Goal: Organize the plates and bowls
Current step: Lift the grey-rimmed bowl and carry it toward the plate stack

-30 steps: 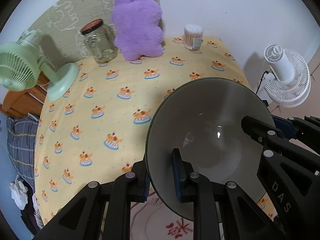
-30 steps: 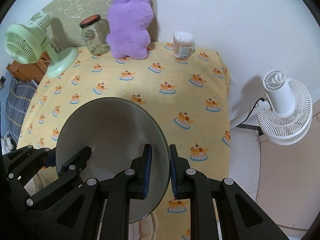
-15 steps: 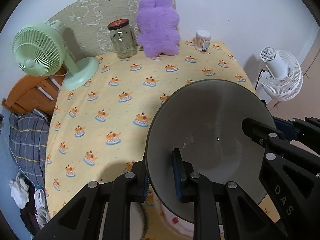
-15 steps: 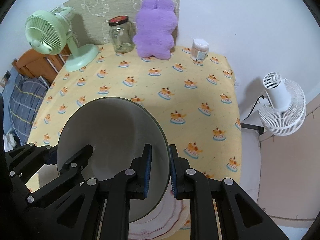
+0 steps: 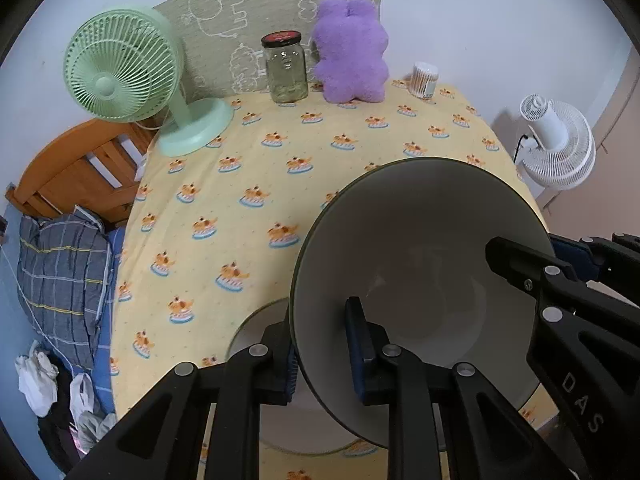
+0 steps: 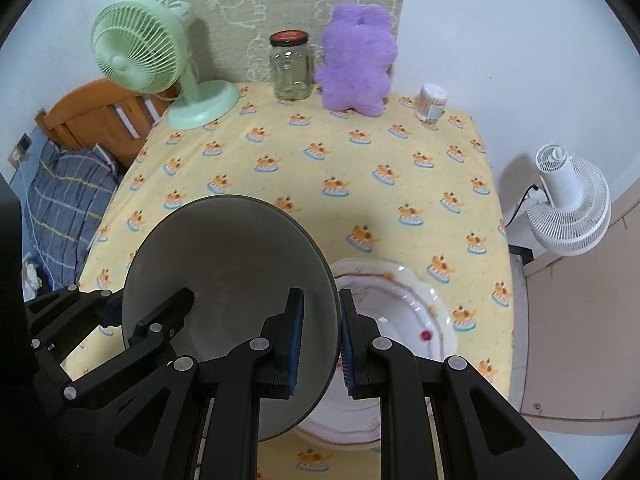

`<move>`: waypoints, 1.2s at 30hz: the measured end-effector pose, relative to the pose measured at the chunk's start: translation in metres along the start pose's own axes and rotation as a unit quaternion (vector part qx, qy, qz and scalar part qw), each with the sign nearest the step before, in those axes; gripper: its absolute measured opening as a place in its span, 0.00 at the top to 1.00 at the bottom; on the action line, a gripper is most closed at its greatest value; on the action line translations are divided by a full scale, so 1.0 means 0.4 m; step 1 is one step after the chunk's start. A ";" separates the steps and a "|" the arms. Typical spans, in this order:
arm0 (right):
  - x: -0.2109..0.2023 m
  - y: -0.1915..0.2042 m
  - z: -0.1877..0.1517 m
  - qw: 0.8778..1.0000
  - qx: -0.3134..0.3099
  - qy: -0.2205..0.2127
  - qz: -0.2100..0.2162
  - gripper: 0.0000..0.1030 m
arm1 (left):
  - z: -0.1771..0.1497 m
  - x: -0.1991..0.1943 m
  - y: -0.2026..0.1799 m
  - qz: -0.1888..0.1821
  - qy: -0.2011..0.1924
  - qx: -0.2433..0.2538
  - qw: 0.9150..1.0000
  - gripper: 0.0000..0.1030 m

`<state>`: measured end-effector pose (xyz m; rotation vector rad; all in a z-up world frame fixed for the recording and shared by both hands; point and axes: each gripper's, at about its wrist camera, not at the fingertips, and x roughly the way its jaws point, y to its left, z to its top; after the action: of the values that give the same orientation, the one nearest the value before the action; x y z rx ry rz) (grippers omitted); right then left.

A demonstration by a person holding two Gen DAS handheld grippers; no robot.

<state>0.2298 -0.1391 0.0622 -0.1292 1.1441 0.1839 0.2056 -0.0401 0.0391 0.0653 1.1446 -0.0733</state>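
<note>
A large grey bowl (image 5: 420,248) with a dark rim is held in the air above the yellow tablecloth, also seen in the right wrist view (image 6: 228,272). My left gripper (image 5: 320,344) is shut on its left rim. My right gripper (image 6: 320,336) is shut on its right rim, and shows at the bowl's far side in the left wrist view (image 5: 560,256). Below the bowl a white scalloped plate (image 6: 404,296) with red marks lies on the cloth near the front edge; part of its rim shows in the left wrist view (image 5: 252,324).
At the back of the table stand a green desk fan (image 5: 128,76), a glass jar with a red lid (image 5: 286,68), a purple plush toy (image 5: 352,52) and a cotton-swab tub (image 5: 425,80). A white floor fan (image 6: 568,200) stands right of the table; a bed (image 5: 60,240) lies left.
Both grippers have risen and drawn back with the bowl still held between them. More of the table shows, and the white plate below the bowl has come into view.
</note>
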 end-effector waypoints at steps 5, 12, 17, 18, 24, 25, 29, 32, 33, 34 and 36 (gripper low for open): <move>-0.006 0.060 -0.030 1.000 0.010 0.002 0.002 0.81 | -0.039 -0.011 0.050 -0.003 0.000 0.006 1.000 0.82; -0.001 0.136 -0.061 1.000 0.015 0.007 0.004 0.81 | -0.093 -0.010 0.122 -0.005 0.005 0.009 1.000 0.82; 0.026 0.185 -0.081 1.000 0.020 0.020 0.006 0.81 | -0.126 0.010 0.160 -0.008 0.016 0.011 1.000 0.82; 0.032 0.196 -0.086 0.999 0.020 0.024 0.006 0.81 | -0.131 0.017 0.167 -0.009 0.019 0.010 1.000 0.82; 0.072 0.239 -0.099 0.999 0.020 0.046 0.003 0.81 | -0.161 0.047 0.199 -0.014 0.036 0.006 0.999 0.81; 0.076 0.244 -0.101 0.999 0.020 0.048 0.003 0.81 | -0.165 0.052 0.203 -0.015 0.038 0.006 0.999 0.81; 0.085 0.257 -0.097 0.999 0.020 0.047 -0.004 0.81 | -0.165 0.062 0.212 -0.018 0.039 0.009 0.999 0.80; 0.093 0.260 -0.084 0.999 0.022 0.046 -0.011 0.81 | -0.155 0.071 0.215 -0.021 0.040 0.010 0.999 0.80; 0.095 0.261 -0.081 0.999 0.022 0.046 -0.012 0.81 | -0.151 0.074 0.217 -0.021 0.040 0.010 0.999 0.80; 0.100 0.262 -0.077 0.999 0.021 0.047 -0.014 0.81 | -0.147 0.078 0.218 -0.022 0.041 0.010 0.999 0.80; 0.107 0.263 -0.071 0.999 0.019 0.047 -0.018 0.81 | -0.141 0.087 0.218 -0.024 0.043 0.010 0.999 0.80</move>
<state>0.1995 -0.0383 0.0109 -0.1263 1.2382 0.1247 0.1768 0.0508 -0.0144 0.0606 1.2321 -0.1252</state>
